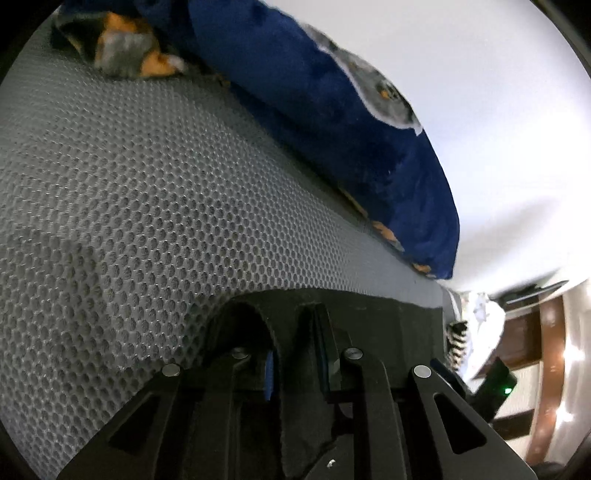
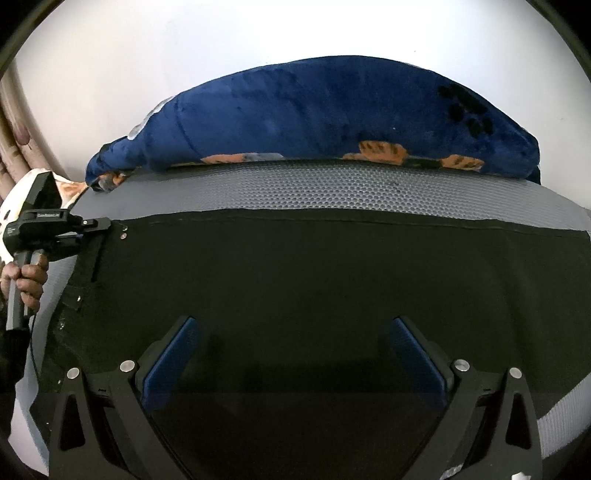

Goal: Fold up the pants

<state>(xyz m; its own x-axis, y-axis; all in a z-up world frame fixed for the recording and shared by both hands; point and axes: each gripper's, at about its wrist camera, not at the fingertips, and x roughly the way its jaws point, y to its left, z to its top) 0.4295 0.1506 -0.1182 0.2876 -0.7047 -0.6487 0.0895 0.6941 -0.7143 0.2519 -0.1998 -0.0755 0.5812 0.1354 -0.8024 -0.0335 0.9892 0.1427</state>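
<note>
At the far left corner of the black pants (image 2: 295, 280), spread flat on the grey mesh mattress (image 2: 332, 184), the left gripper (image 2: 105, 223) pinches the waistband. The right gripper (image 2: 295, 354) hovers wide open and empty over the near cloth. A fold seems to be starting; next, the right likely needs to grip an edge.

Looks like a home bedroom: grey honeycomb-mesh mattress (image 2: 332, 184) as work surface, plush blue blanket (image 2: 314, 114) with paw prints bunched along its far edge, plain white wall (image 2: 258, 33) behind, patterned curtain (image 2: 14, 122) at left of frame.
</note>
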